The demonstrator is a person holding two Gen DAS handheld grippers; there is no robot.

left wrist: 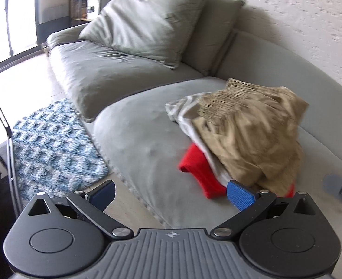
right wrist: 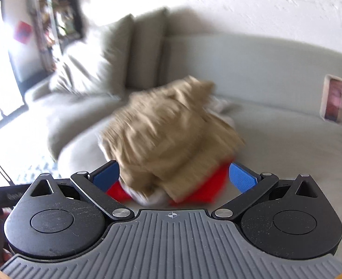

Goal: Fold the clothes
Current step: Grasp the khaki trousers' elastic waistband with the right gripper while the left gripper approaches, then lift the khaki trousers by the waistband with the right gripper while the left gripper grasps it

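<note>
On sofa [left wrist: 133,139]: 1 pile, 3 garments — tan [left wrist: 247,134], grey [left wrist: 184,109], red [left wrist: 201,174]; both grippers' fingers [left wrist: 240,194] [right wrist: 241,177] spread, empty.

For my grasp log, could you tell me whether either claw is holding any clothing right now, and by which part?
Nothing is held. The left claw and right claw are both open, short of the tan garment piled on the sofa.

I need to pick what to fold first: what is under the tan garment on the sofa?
Under the tan garment lies a pale grey cloth, and beneath that a red garment, all on the sofa. How far each reaches underneath is covered.
</note>
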